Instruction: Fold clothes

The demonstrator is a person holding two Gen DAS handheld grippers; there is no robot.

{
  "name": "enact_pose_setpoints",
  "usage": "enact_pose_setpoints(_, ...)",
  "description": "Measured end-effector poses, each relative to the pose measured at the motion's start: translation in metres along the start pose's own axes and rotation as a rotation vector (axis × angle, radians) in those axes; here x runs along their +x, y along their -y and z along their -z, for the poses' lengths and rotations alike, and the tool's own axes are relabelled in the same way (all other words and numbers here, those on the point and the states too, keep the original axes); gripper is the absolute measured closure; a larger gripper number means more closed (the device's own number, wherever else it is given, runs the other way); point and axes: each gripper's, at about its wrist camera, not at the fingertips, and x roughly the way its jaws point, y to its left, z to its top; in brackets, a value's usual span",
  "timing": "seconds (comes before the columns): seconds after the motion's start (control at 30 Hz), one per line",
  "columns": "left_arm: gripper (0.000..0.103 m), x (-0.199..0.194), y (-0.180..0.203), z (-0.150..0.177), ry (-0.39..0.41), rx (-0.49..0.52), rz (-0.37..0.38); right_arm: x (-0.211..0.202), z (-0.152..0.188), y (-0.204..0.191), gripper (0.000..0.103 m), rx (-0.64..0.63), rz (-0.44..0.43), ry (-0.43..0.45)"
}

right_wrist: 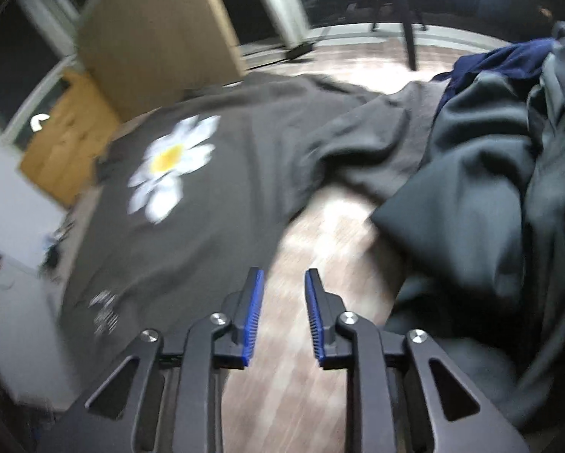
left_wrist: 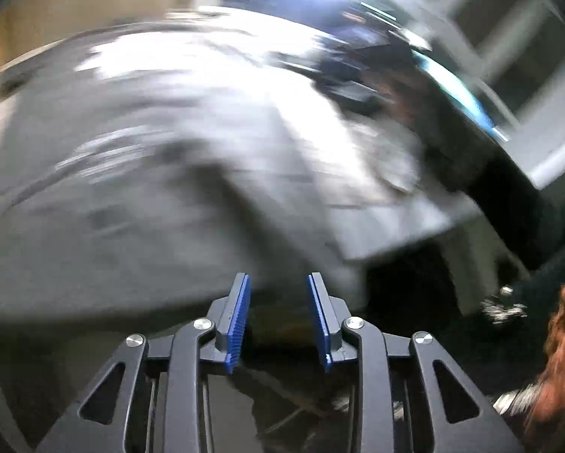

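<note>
Shirt (right_wrist: 192,204), dark grey with a white daisy print (right_wrist: 171,166), lies spread flat on the wooden table (right_wrist: 320,249). Just beside it on the right sits a heap of dark clothes (right_wrist: 486,204). The right tool (right_wrist: 283,277) hovers over bare wood near the shirt's edge, released and empty. The left tool (left_wrist: 278,281) is likewise released, empty, facing a badly blurred grey cloth (left_wrist: 161,173).
</note>
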Motion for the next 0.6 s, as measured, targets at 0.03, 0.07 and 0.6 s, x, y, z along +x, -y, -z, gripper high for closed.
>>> enact_pose_setpoints(0.03,0.071,-0.012,-0.027,0.006,0.014,-0.061,-0.076,-0.002,0.012,-0.005,0.077,0.003,-0.035,-0.012)
enact_pose_setpoints(0.07,0.071,-0.025,-0.055,0.013,0.028,-0.122,-0.152,-0.004,0.023,-0.010,0.076,0.005,-0.070,-0.024)
enact_pose_setpoints(0.6,0.062,-0.021,-0.272,0.049,-0.060,-0.243,-0.155,-0.028,0.211,-0.073,0.073,0.235,-0.005,-0.089)
